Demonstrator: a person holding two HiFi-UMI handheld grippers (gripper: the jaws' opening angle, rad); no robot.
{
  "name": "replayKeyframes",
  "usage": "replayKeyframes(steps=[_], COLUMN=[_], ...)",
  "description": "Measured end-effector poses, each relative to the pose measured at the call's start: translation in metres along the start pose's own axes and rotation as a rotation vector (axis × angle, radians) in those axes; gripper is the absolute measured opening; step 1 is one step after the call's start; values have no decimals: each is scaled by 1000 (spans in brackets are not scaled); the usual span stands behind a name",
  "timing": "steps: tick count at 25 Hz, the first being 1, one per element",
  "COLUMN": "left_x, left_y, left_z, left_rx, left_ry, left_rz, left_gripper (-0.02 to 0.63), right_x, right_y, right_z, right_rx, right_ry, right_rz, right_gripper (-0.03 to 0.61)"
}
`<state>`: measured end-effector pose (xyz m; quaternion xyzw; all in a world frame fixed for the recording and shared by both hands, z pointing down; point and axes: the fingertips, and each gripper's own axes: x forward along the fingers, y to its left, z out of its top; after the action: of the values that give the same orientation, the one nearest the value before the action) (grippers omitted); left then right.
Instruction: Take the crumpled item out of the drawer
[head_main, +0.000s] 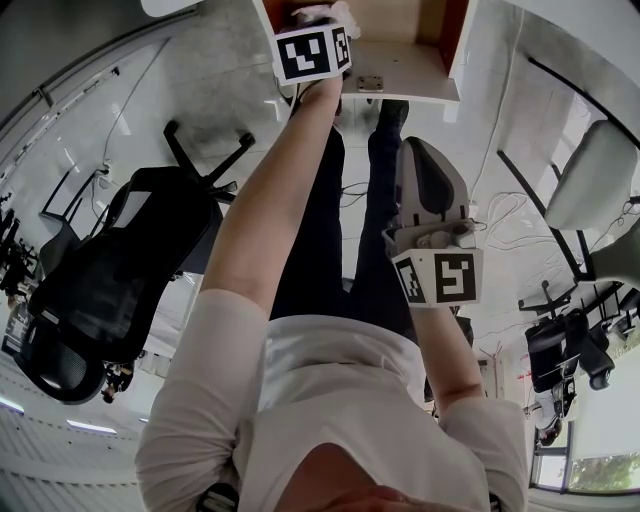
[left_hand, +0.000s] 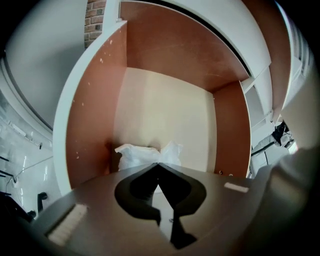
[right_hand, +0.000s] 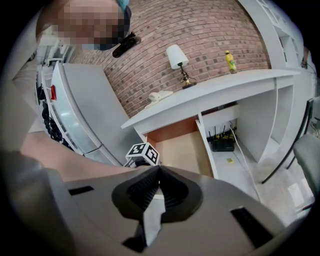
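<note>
The left gripper's jaws are pressed together, and their tips meet right at the near edge of the crumpled item. This is a white, papery wad whose two lobes rise to either side of the tips, with a dip where the jaws close. I judge from this that a fold of it is pinched, though the actual bite is hidden behind the tips. The wad lies straight ahead of the jaws and a little to their left. Its longer spread runs crosswise to the jaws' line, and it rests on the pale floor of the drawer, close beside the brown left wall. The drawer is open, with the rest of its floor bare up to the far panel. In the head view the left arm reaches out fully into the drawer, so this hand is clearly the one on the job. The coming move looks like a straight lift up and back toward the person, clearing the drawer's white front edge without dragging the wad along the wall. The right gripper's jaws are also closed tip to tip, with nothing between them. It hangs well back by the person's waist, looking across at the drawer under the white desk top. A black office chair stands off to the person's left.
</note>
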<state>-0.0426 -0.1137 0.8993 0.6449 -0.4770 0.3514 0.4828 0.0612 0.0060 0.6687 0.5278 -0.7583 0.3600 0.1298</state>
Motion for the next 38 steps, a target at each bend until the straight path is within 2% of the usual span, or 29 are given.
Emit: replayKeyframes(steps=[5,11,20,24,27,30,33,38], left_x=[-14,-35,-75,-104,-128,-154,-192,-267], left_y=[0,-4,-22,-33,-37,-44,-54,-53], left_z=[13,15,-4,-10,-13,-2,9,24], left_rx=[55,191,240,281,283,291,318,318], left_ry=[-111,-201,-275,-303,-331,-376,-414,-495], left_rz=[33,69,36,23,5,-16,-38,-68], left_gripper=[6,6,6,6,6,6,6,6], right_x=[-4,-13,-30,-41,-50,-62,-74,-91], right_y=[5,6,15,23,28,35,42,61], right_z=[-1,-6,-4,11,28,53,75,121], right_rx=[-5,-6,-32,-62,-96,-158,-178,-296], right_ry=[-9,-19,-39,-54,-71,-103,-122,-174], right_rz=[4,4,15,18,14,9,7,-6], right_gripper=[8,8,8,8,8,8,8,8])
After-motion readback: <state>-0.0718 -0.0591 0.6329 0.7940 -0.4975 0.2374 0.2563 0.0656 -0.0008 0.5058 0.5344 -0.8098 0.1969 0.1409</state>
